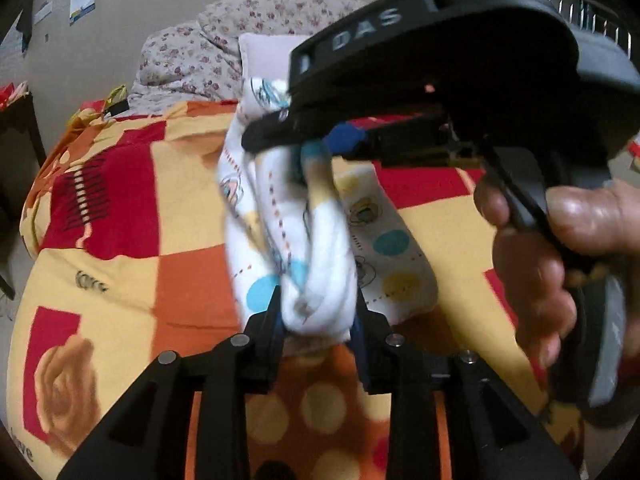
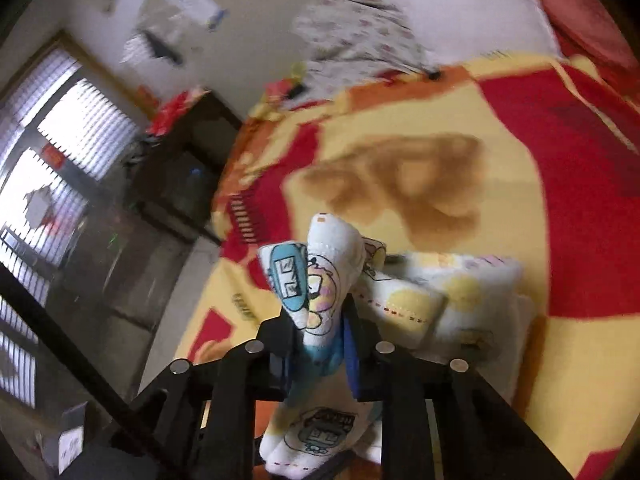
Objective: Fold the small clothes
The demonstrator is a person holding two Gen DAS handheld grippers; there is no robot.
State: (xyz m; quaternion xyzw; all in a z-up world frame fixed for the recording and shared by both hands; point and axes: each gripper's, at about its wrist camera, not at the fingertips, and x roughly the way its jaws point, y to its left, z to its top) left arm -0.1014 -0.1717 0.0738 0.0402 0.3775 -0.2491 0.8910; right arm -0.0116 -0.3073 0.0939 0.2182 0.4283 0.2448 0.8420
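Note:
A small white garment (image 1: 292, 224) with cartoon prints and coloured dots hangs stretched between both grippers above the bed. My left gripper (image 1: 318, 316) is shut on its bunched lower end. My right gripper (image 1: 308, 136) shows in the left wrist view, held by a hand (image 1: 560, 256), shut on the garment's upper end. In the right wrist view the right gripper (image 2: 320, 328) pinches a fold of the same garment (image 2: 320, 276). More white printed cloth (image 2: 452, 304) lies on the bed just to the right.
The bed (image 1: 120, 240) has a red, orange and yellow patchwork cover. A floral quilt (image 1: 192, 60) and a pale pillow (image 2: 472, 12) lie at its head. A dark cabinet (image 2: 176, 168) stands beside the bed, with a barred window (image 2: 52, 152) behind it.

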